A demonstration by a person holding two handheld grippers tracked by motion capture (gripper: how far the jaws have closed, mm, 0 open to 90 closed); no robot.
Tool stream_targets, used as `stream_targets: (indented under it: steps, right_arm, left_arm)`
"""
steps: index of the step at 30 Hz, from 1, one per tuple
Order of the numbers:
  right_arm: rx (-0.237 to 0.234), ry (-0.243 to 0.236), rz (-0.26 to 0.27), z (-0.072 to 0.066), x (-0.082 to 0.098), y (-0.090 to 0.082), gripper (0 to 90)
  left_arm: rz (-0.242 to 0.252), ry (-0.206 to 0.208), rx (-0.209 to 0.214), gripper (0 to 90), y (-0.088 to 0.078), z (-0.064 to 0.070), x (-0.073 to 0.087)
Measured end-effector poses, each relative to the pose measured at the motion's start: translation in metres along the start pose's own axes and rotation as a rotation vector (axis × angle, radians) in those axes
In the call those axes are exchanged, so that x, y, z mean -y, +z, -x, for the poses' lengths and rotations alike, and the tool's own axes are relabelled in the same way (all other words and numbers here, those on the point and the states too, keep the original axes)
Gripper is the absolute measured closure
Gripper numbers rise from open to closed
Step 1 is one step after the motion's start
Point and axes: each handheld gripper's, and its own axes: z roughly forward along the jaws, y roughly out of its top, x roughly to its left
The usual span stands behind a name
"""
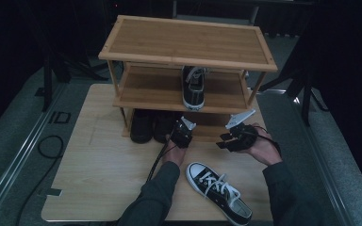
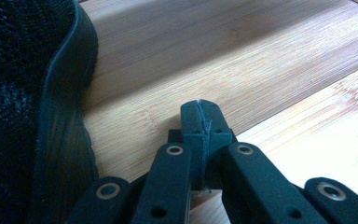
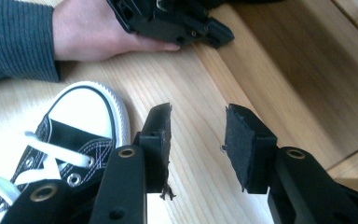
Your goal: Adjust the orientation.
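High view: I'm at a pale wood table [image 1: 99, 179] w/ a three-tier bamboo shoe rack [image 1: 184, 42] standing at its far side. My left claw [image 1: 183, 133] sits at the front edge of the rack's bottom shelf, just right of two dark shoes [image 1: 152, 126] parked there; my right claw [image 1: 231, 137] hovers near it, a bit to the right, also at the rack's base. A black-and-white sneaker [image 1: 219, 192] lies on the table btwn my forearms, toe pointing toward the rack, white laces loose, not touching either claw. Its match [image 1: 193, 87] stands on the middle shelf, toe toward me. Left gripper view: my left claw [image 2: 200, 122] has its two jaws pressed fully together, nothing btwn them, tips over the bamboo shelf board [image 2: 223, 60]; a dark knit shoe [image 2: 28, 102] w/ a rubbery sole edge sits just beside them at the picture's left, not touching as far as I can tell. Right gripper view: my right claw [image 3: 198, 140] is about half open, clear gap btwn the pads, holding nothing, bare table wood showing through. The sneaker's white toe cap [image 3: 81, 112] lies just beside the left-hand jaw, apart from it. Farther off, my other hand [image 3: 98, 30] rests on the table w/ its claw at the shelf edge.
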Motion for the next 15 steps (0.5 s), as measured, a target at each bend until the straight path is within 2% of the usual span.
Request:
stream_targets:
  steps: [6, 12, 15]
  right_arm:
    - [0.002, 0.024, -0.005, -0.005, 0.015, -0.002, 60.3]
    - [-0.008, 0.029, -0.033, -0.015, 0.032, -0.002, 60.0]
    - [-0.008, 0.036, -0.031, -0.022, 0.040, -0.005, 59.2]
  left_arm:
    - [-0.003, -0.003, 0.001, 89.9, 0.000, 0.000, 0.000]
    - [0.000, -0.001, -0.001, 89.8, 0.000, 0.000, 0.000]
    - [0.000, -0.001, 0.000, 89.8, 0.000, 0.000, 0.000]
